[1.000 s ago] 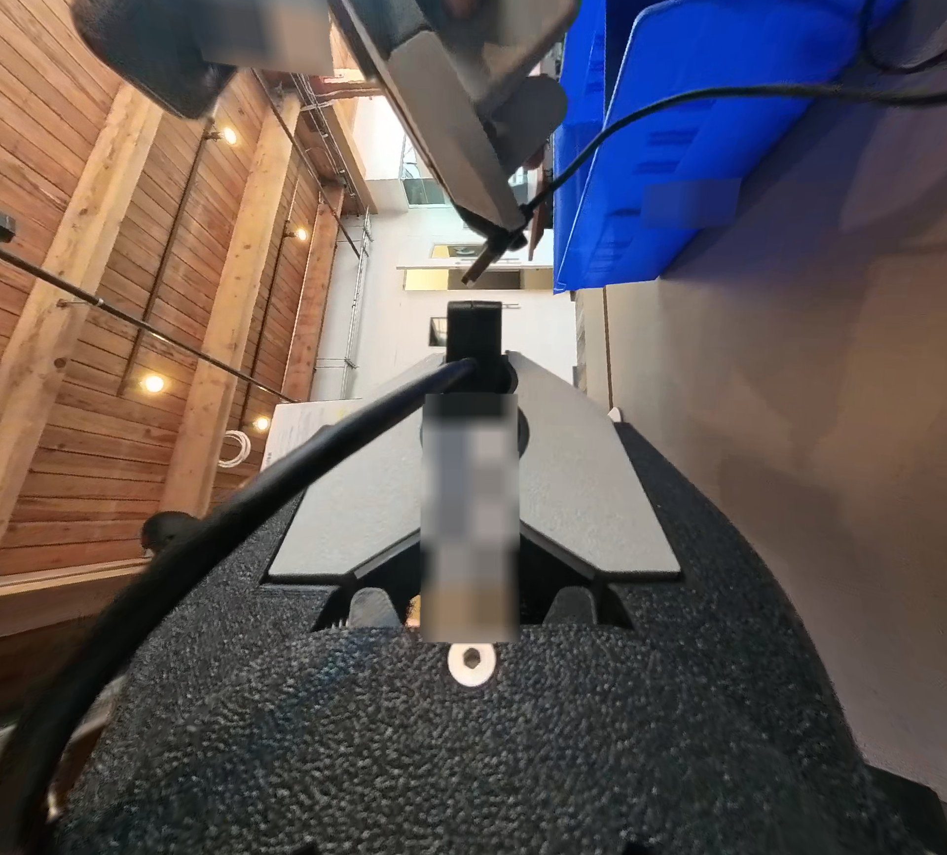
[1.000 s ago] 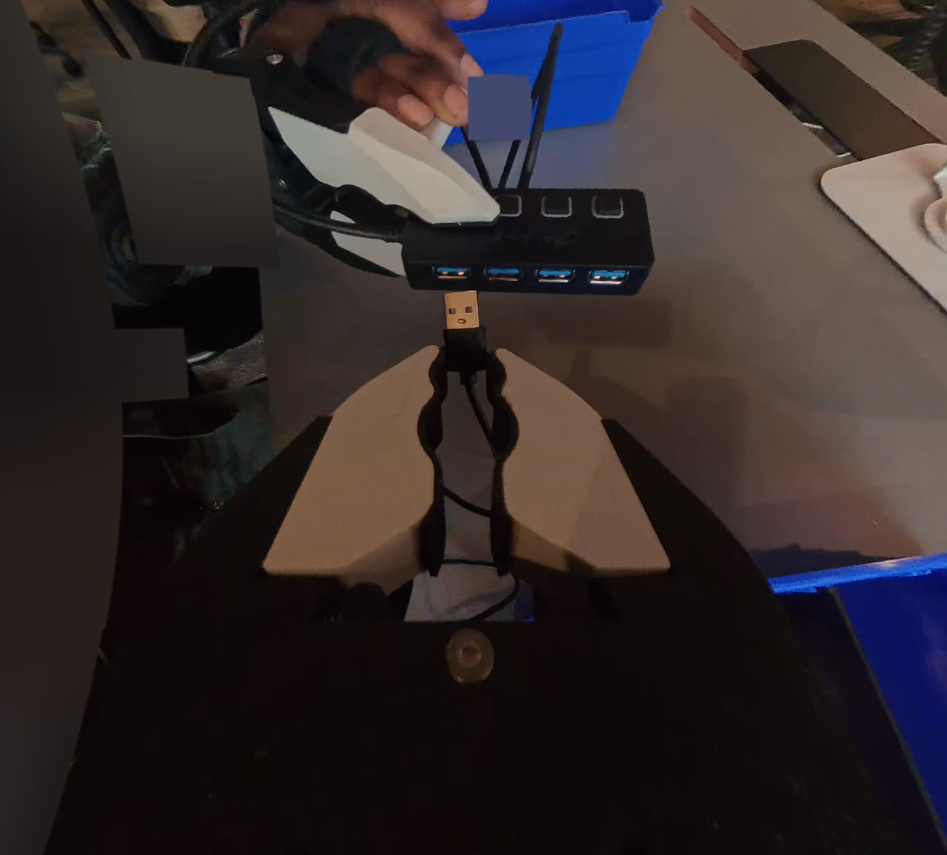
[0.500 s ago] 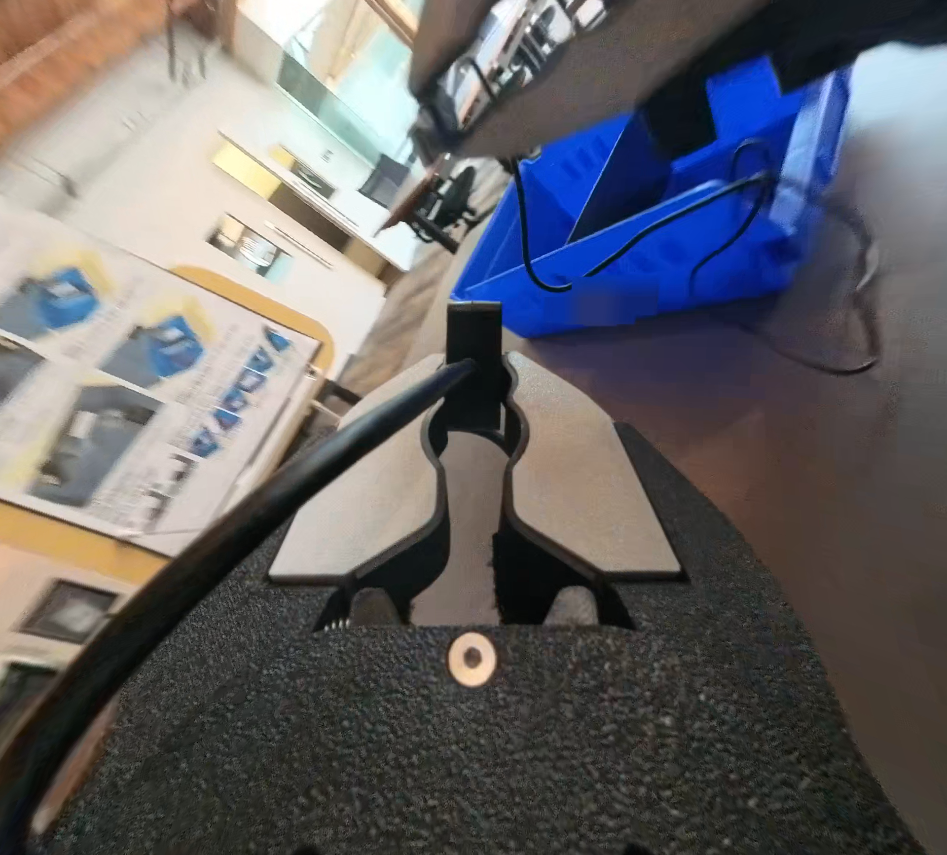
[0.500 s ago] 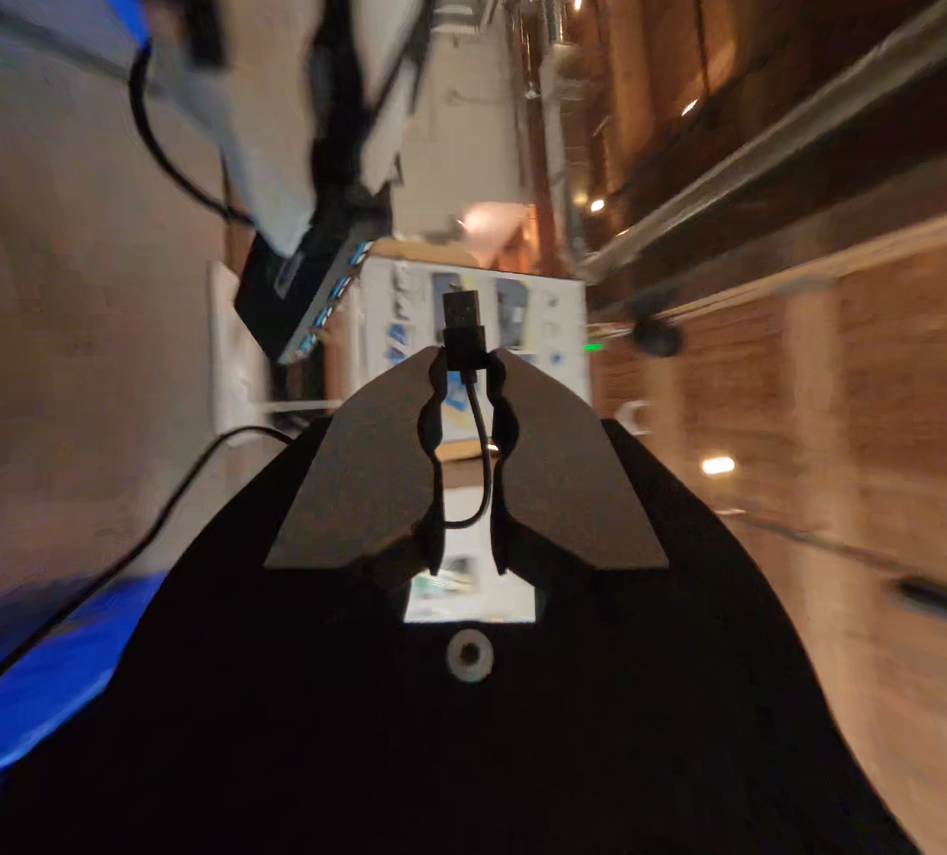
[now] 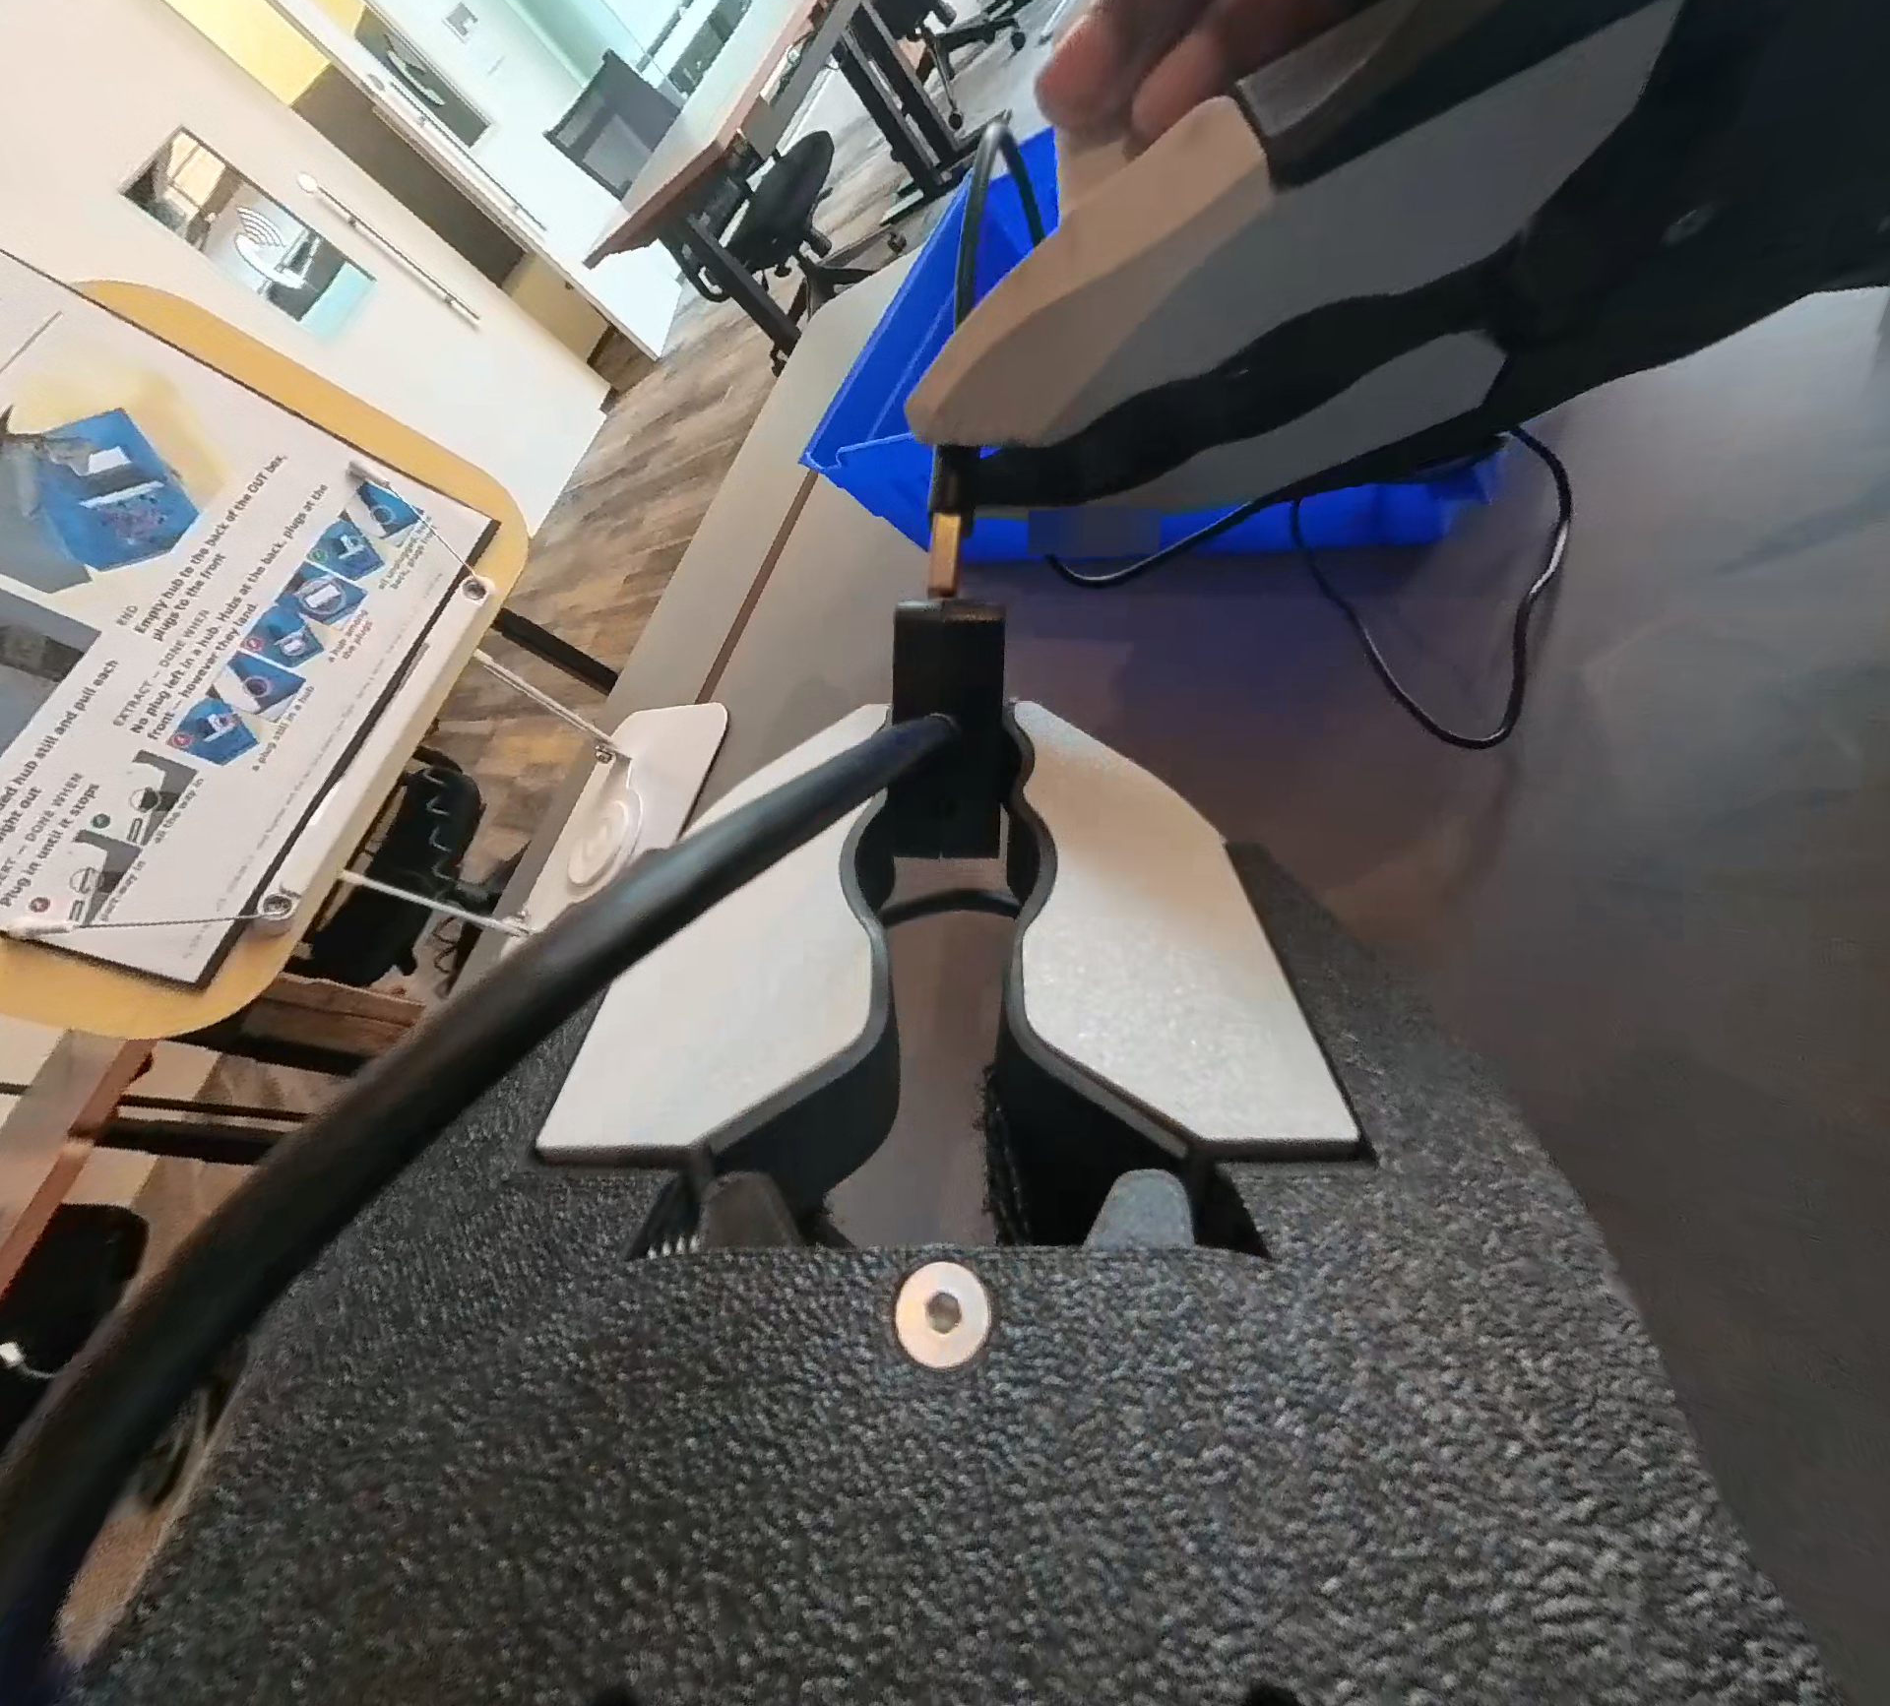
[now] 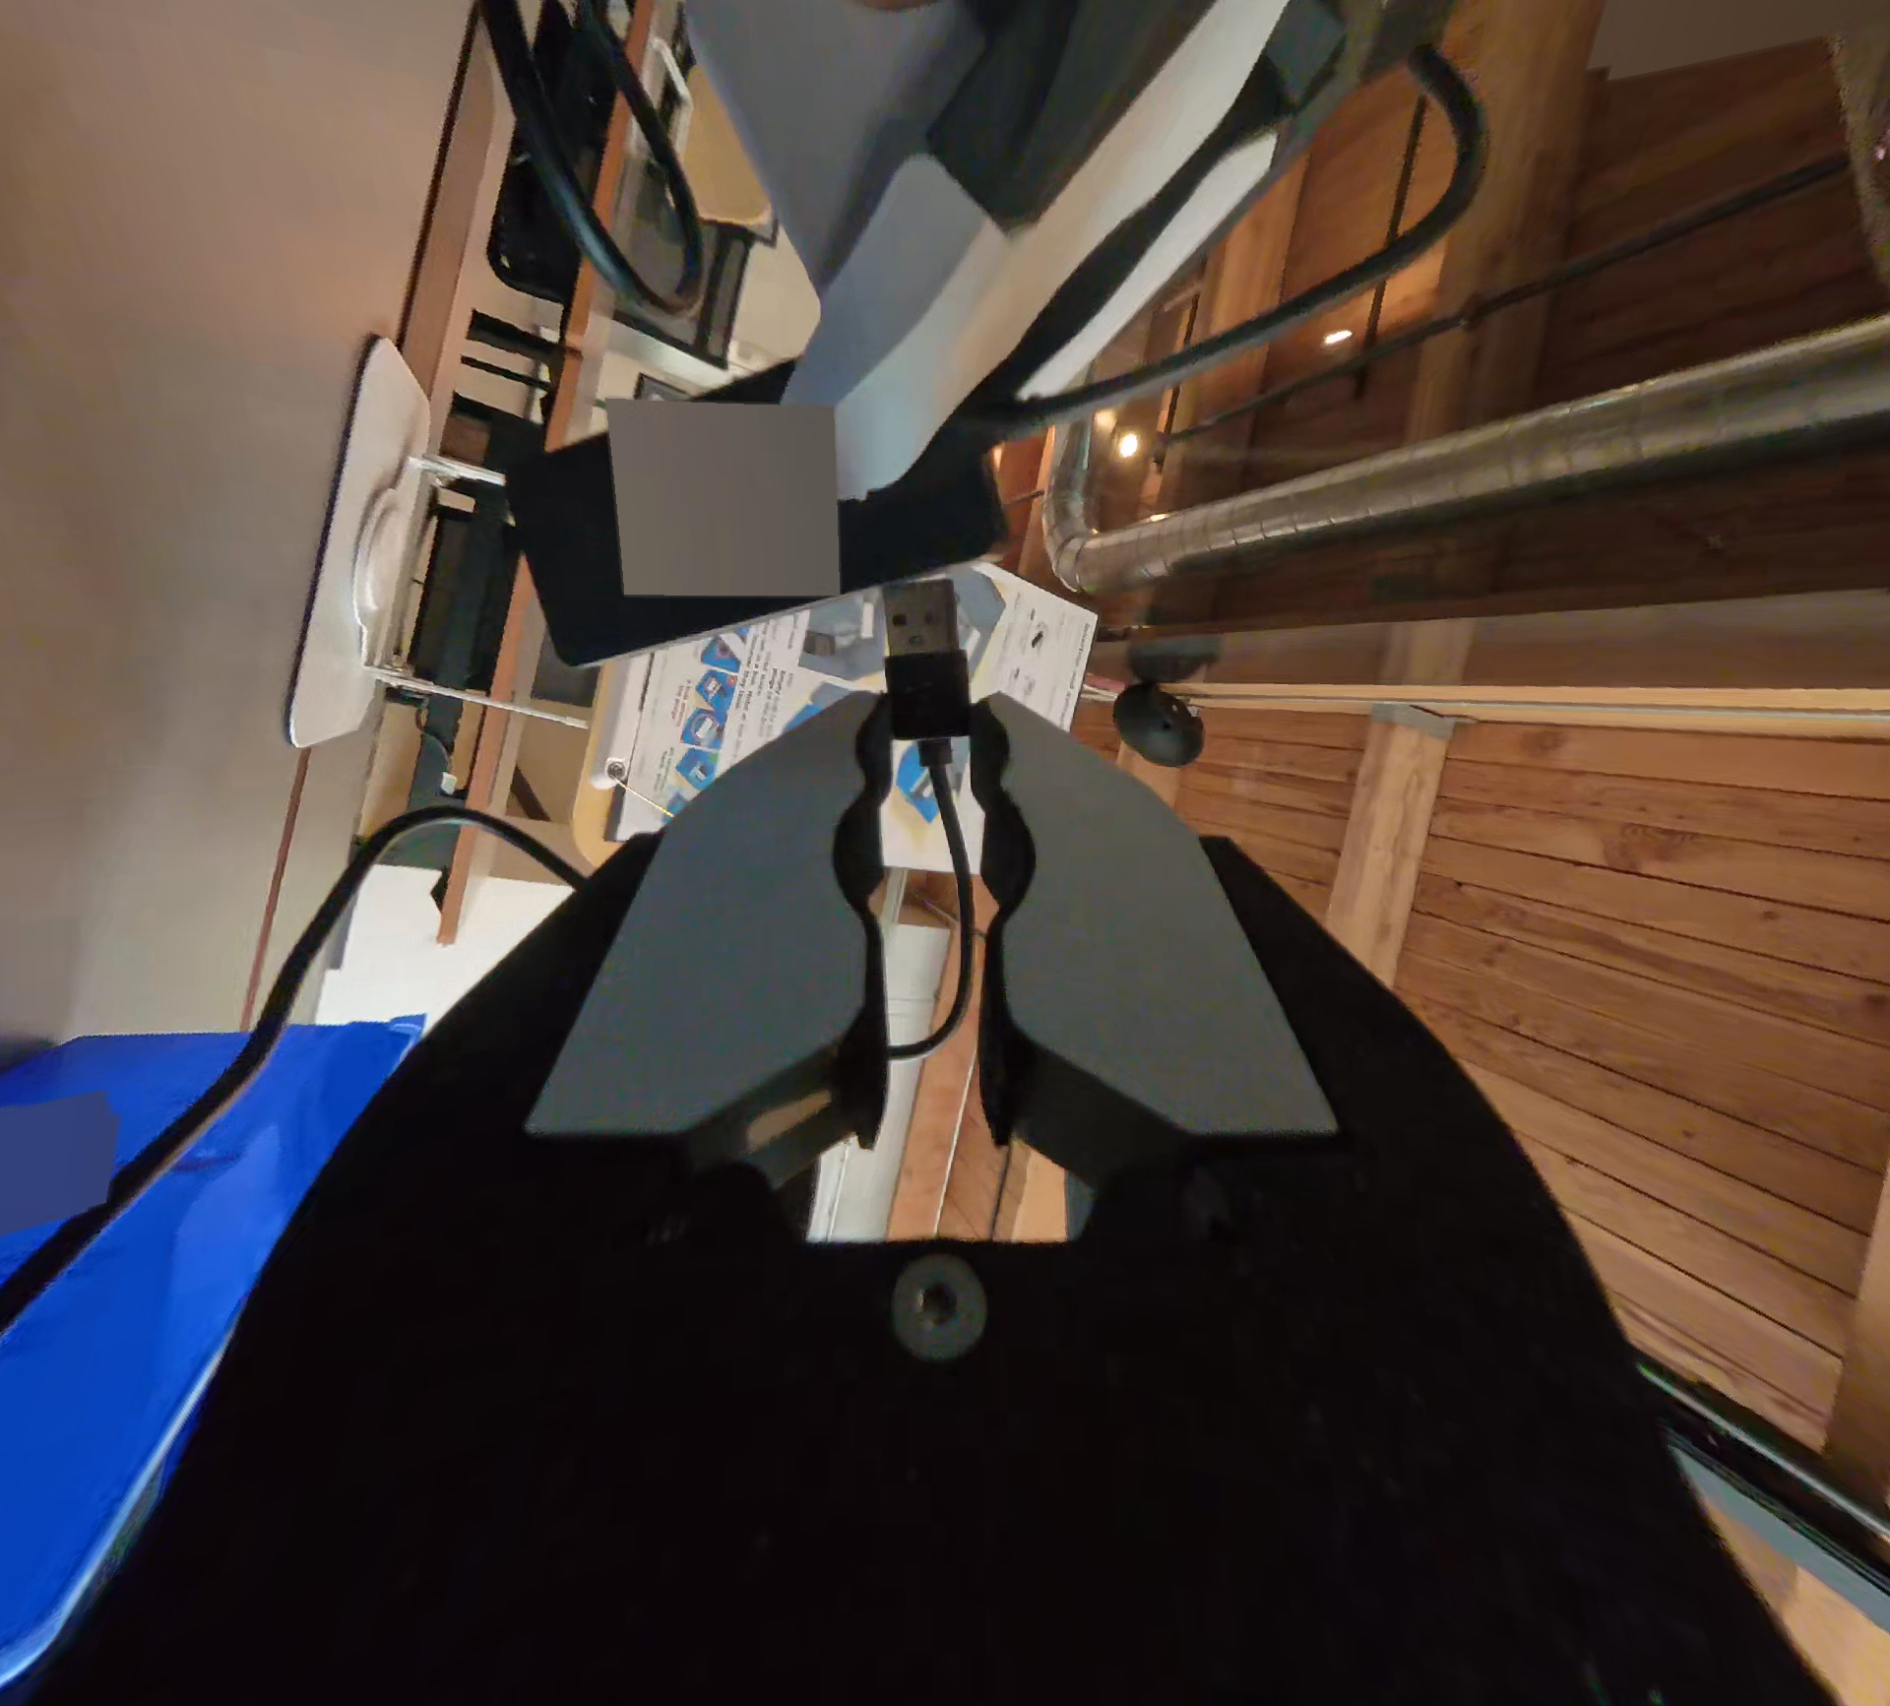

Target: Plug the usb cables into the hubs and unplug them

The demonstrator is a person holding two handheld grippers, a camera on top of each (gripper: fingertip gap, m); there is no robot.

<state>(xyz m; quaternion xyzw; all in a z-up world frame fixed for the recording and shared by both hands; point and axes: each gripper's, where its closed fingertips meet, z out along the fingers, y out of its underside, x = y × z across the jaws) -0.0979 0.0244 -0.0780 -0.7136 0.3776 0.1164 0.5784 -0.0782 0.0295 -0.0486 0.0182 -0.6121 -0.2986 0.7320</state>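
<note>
My left gripper is shut on the end of a black USB hub, which I see end-on. The hub's thick black cable runs off to the lower left. My right gripper is shut on the black body of a USB plug, and its thin cable hangs between the fingers. The metal tip points at the hub and stands just short of its edge. In the left wrist view the plug hovers just above the hub, held by the right gripper. Both are held above the grey table.
A blue bin stands behind the grippers, and another shows at the lower left of the right wrist view. A thin black cable loops over the table. A white stand base carries an instruction sheet. A hand holds the right gripper.
Both grippers swung and rolled in the air, so both views turned. The plug left its place just below the hub's ports and now stands by the hub again. Both grasps held.
</note>
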